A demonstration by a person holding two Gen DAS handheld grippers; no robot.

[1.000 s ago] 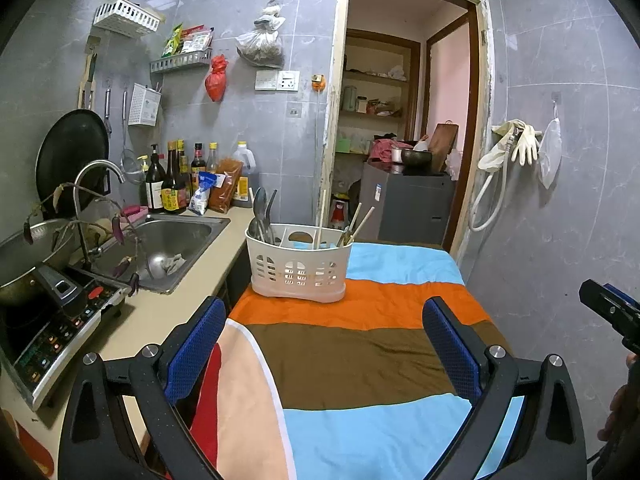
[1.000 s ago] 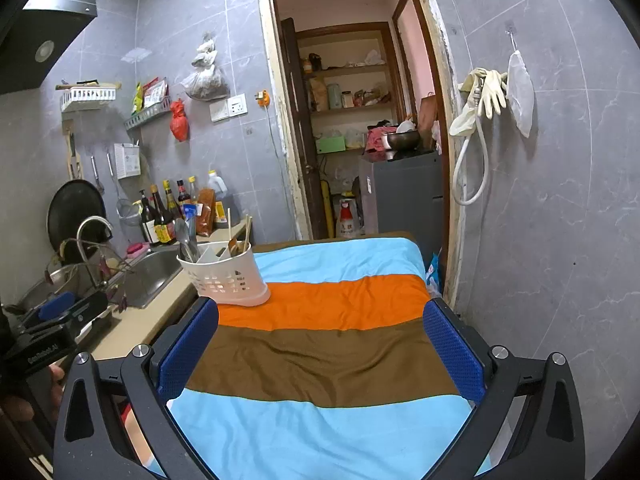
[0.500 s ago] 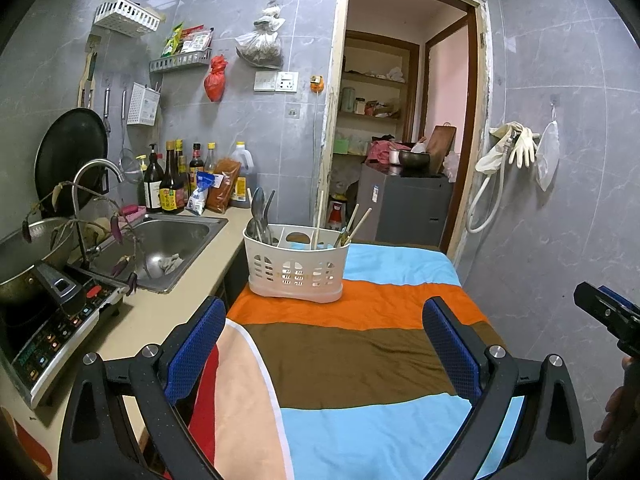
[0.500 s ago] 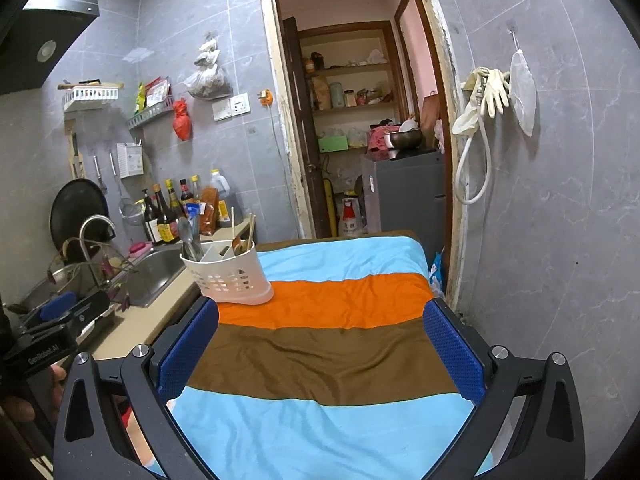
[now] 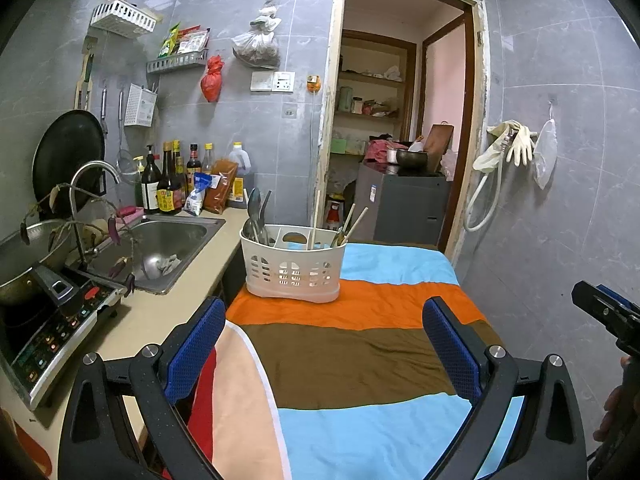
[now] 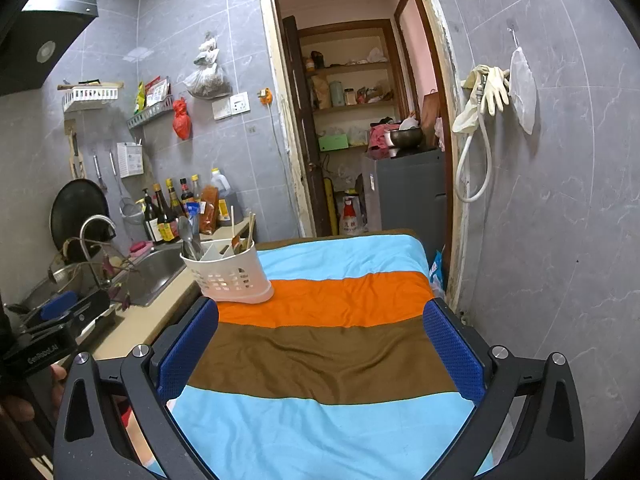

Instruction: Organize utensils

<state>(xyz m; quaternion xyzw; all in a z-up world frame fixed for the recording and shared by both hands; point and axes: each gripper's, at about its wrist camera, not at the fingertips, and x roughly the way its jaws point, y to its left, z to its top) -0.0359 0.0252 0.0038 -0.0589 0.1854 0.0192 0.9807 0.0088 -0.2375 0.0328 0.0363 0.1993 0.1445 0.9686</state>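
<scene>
A white slotted utensil caddy (image 5: pixel 293 267) stands on the orange stripe of a striped cloth (image 5: pixel 360 360); it also shows in the right wrist view (image 6: pixel 230 270). Metal spoons (image 5: pixel 255 214) stand in its left compartment and wooden chopsticks (image 5: pixel 352 222) lean in its right one. My left gripper (image 5: pixel 326 342) is open and empty, held above the cloth well short of the caddy. My right gripper (image 6: pixel 320 344) is open and empty, further right, with the caddy ahead to its left.
A counter on the left holds a steel sink (image 5: pixel 160 244), a tap (image 5: pixel 86 200), an induction cooker (image 5: pixel 48 320) and sauce bottles (image 5: pixel 168 184). A doorway (image 5: pixel 400 140) opens behind the cloth. A tiled wall with hanging gloves (image 5: pixel 516 144) stands on the right.
Both grippers stay open and empty and barely shift. The caddy and cloth have not moved.
</scene>
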